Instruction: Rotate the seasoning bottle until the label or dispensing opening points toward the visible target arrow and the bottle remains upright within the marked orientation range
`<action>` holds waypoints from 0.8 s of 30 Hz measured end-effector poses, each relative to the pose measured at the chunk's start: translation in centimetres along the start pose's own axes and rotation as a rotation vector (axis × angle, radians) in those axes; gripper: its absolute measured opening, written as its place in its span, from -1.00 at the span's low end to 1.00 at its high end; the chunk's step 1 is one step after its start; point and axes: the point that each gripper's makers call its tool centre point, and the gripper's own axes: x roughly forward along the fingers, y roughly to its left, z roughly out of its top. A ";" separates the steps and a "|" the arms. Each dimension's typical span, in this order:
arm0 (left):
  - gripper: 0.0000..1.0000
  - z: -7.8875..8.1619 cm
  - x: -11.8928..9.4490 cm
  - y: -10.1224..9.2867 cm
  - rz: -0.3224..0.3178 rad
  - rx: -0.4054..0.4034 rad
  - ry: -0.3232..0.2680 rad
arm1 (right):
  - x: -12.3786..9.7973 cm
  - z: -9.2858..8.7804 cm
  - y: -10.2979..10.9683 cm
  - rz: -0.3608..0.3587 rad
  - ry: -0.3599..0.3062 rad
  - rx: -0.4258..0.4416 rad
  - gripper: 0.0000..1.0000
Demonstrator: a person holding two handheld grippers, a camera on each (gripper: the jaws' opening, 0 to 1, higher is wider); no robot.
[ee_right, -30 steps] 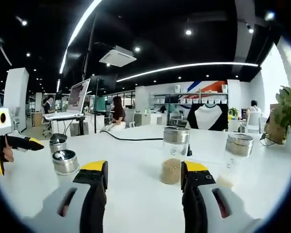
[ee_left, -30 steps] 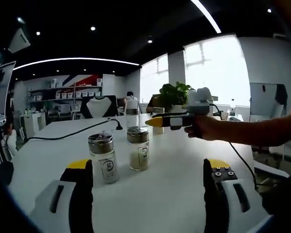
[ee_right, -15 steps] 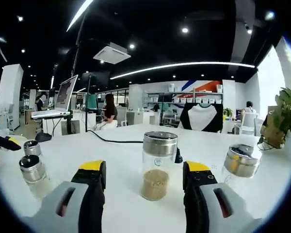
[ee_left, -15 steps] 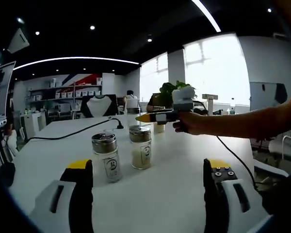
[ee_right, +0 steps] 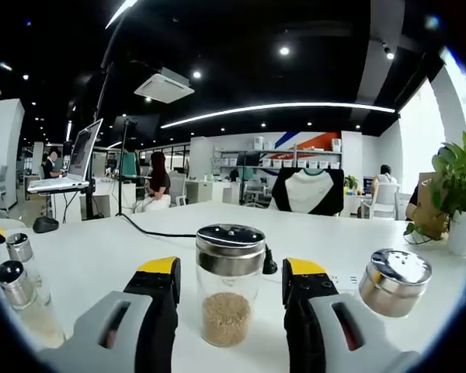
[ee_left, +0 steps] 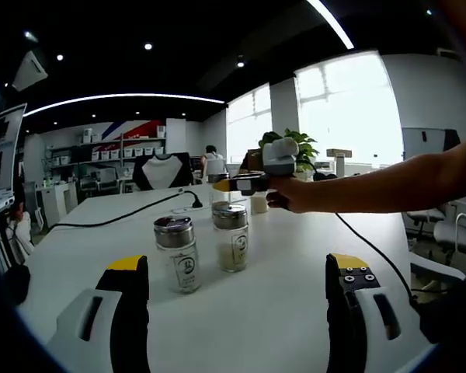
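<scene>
We are at the reach-and-grasp step: the right tool (ee_right: 229,291) stands open with the bottle (ee_right: 230,284) upright on the desk (ee_right: 357,233) between its two jaws, a gap showing on each side, so nothing is gripped yet. In our judgement the next move is to close squarely on the glass below the metal cap, then twist about the bottle's own axis without tipping it.

The left tool (ee_left: 237,299) is also open and holds nothing; ahead of it, nearer its left jaw, stand two other shakers (ee_left: 179,254), close together, and past them the right tool (ee_left: 252,180) comes in from the right in the person's hand (ee_left: 291,194).

Beside the right tool's right jaw another shaker (ee_right: 394,281) stands apart from the bottle; two more (ee_right: 15,299) stand well off to the left.

We can make out no target arrow or marked range on the desk. The bottle shows no label on the side facing us, and the cap's holes are too small to read, so we cannot tell its present heading.
</scene>
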 end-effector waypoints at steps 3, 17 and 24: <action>0.99 0.0 0.0 0.0 0.001 -0.003 0.000 | 0.3 -0.5 -0.6 -0.036 0.033 -0.013 -0.08; 0.99 -0.1 0.2 -0.2 -0.001 -0.004 0.001 | 2.0 -0.4 -0.4 -0.036 0.026 0.002 -0.12; 0.99 -0.2 0.2 -0.2 -0.002 -0.005 0.005 | 2.6 -0.6 -0.3 -0.040 0.039 0.000 -0.17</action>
